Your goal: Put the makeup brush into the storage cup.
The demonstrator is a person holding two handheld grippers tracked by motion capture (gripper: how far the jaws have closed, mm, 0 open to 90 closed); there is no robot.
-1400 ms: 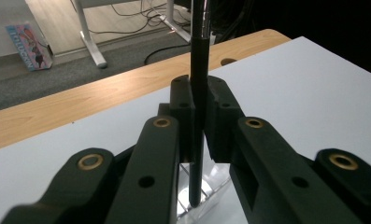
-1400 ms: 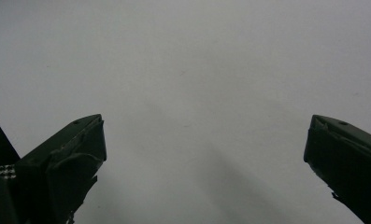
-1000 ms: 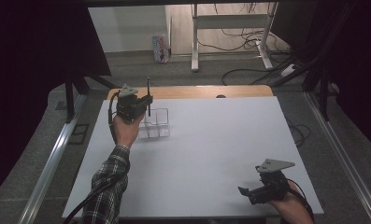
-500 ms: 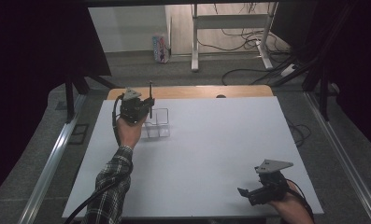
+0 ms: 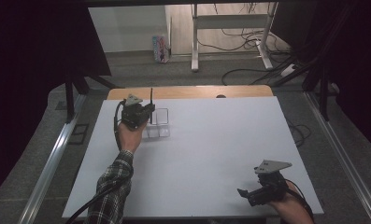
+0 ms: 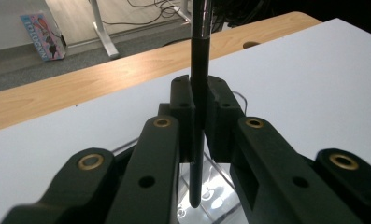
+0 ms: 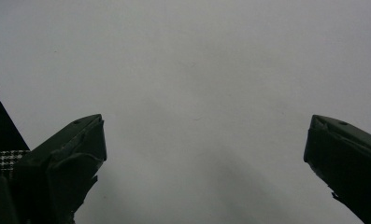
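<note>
- The left claw (image 5: 148,113) clamps a black pen (image 6: 199,93) between its jaws, near the far left part of the white counter (image 5: 211,154).
- The pen stands upright in the grip, its upper end rising above the jaws and its lower tip hanging below them.
- That tip sits over a clear plastic holder (image 5: 160,123) with compartments, which lies just beside the claw; whether the tip touches it cannot be told.
- The right claw (image 5: 248,194) rests near the counter's near right corner, jaws spread wide with nothing between them, well apart from the pen.
</note>
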